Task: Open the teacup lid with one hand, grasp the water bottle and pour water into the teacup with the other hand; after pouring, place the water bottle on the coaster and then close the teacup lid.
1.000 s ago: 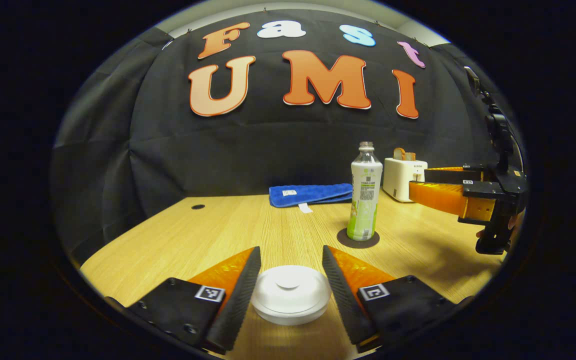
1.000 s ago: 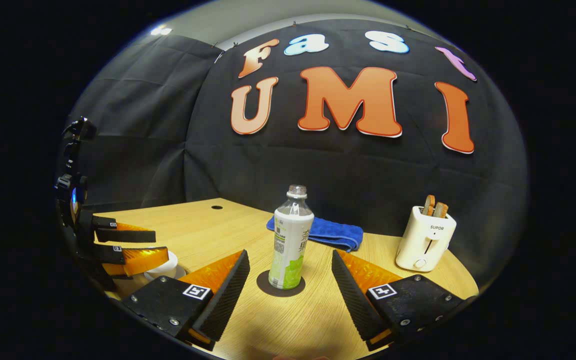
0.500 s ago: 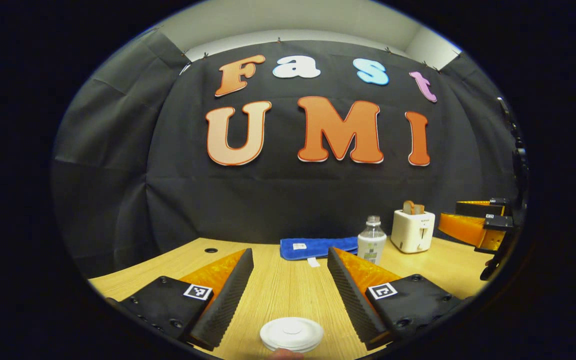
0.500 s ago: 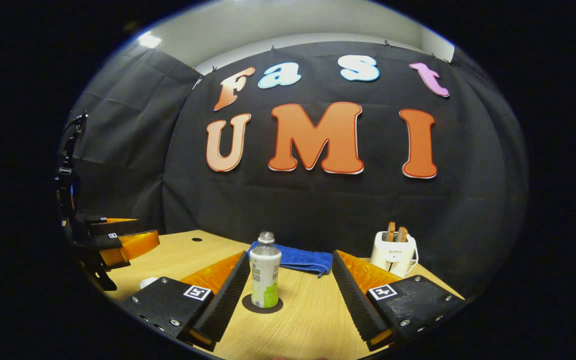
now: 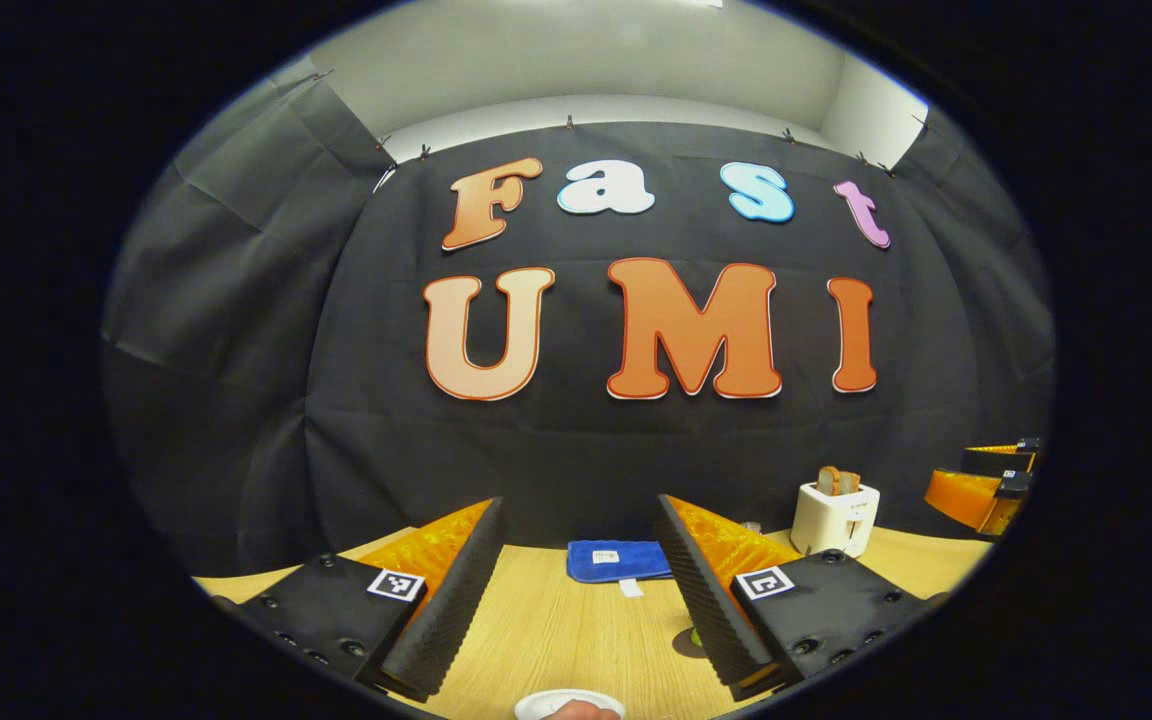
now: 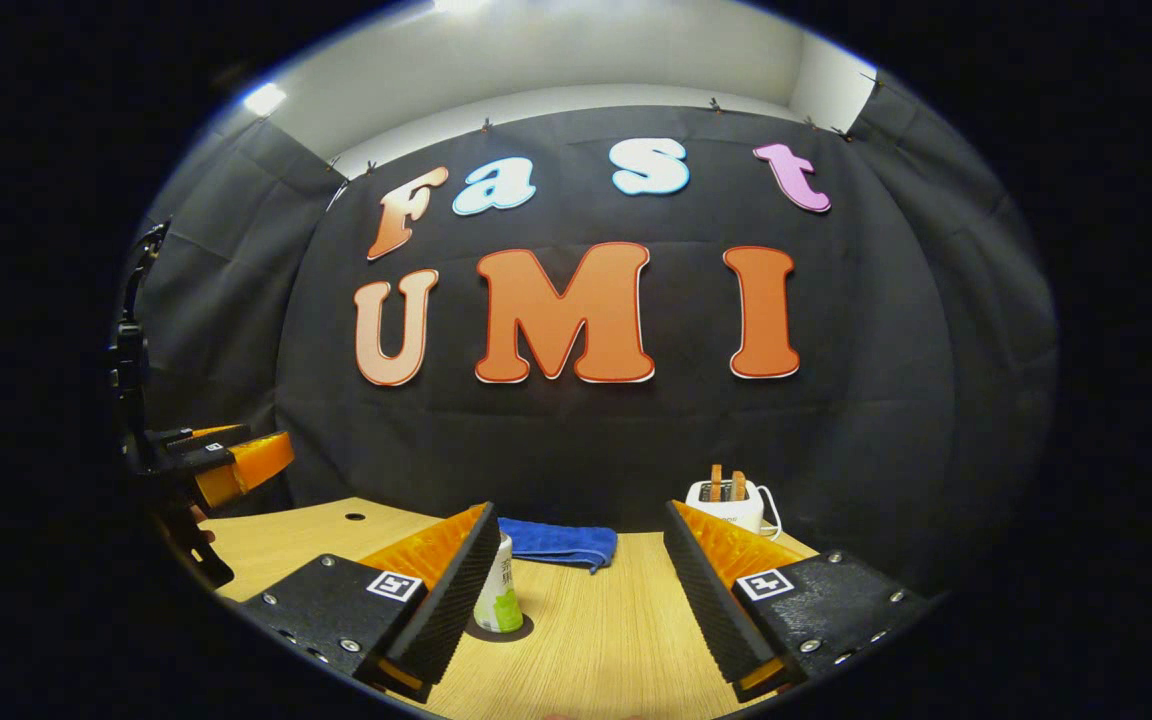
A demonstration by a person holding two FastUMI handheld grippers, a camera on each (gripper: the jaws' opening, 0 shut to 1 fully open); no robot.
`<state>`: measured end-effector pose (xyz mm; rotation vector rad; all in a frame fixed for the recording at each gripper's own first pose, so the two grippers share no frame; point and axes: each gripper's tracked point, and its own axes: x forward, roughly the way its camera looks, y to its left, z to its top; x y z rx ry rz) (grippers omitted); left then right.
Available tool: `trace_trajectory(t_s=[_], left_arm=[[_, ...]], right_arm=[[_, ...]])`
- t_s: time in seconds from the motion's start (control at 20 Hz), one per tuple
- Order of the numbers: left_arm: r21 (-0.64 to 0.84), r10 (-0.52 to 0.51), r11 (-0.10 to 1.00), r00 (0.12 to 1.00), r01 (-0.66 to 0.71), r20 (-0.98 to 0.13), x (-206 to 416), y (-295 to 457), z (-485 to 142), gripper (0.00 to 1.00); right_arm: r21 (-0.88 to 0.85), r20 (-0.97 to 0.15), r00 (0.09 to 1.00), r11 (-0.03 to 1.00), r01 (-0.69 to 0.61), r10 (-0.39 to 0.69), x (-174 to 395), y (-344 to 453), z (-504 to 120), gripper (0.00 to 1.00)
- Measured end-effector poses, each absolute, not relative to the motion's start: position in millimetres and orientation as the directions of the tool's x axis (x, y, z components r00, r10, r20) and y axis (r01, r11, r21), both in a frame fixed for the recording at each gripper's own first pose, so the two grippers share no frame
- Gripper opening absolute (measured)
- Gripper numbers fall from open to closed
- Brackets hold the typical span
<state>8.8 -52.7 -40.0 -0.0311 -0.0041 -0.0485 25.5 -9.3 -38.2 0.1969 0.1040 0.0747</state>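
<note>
Both your grippers, left [image 5: 576, 590] and right [image 6: 576, 590], gape empty; careful, the white round teacup lid [image 5: 568, 705] sits near, easily misjudged.

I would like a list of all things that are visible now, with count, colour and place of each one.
Table: one, light wood, under everything.
Bottle: one, white and green, on the coaster, partly behind the right gripper's finger.
Coaster: one, dark, on the table.
Teacup lid: one, white, at the bottom edge of the left gripper view.
Cloth: one, blue, at the back of the table.
Toaster: one, white, with toast in it, back right.
Left gripper: one, black and orange, open.
Right gripper: one, black and orange, open.
</note>
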Motion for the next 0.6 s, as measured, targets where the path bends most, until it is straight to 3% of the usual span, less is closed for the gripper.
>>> trace_trajectory(t_s=[0.3,0.6], left_arm=[[-0.084,-0.076,0.994,0.996,0.072,-0.043,13.5,-59.2,-32.9,0.95],[-0.089,-0.079,0.993,0.993,0.071,-0.085,10.9,-54.5,-46.4,0.95]], right_arm=[[0.104,-0.069,0.997,0.994,-0.035,0.043,20.5,-22.4,-12.0,0.98],[0.116,-0.073,0.994,0.990,-0.077,0.086,13.9,-6.2,-10.9,0.98]])
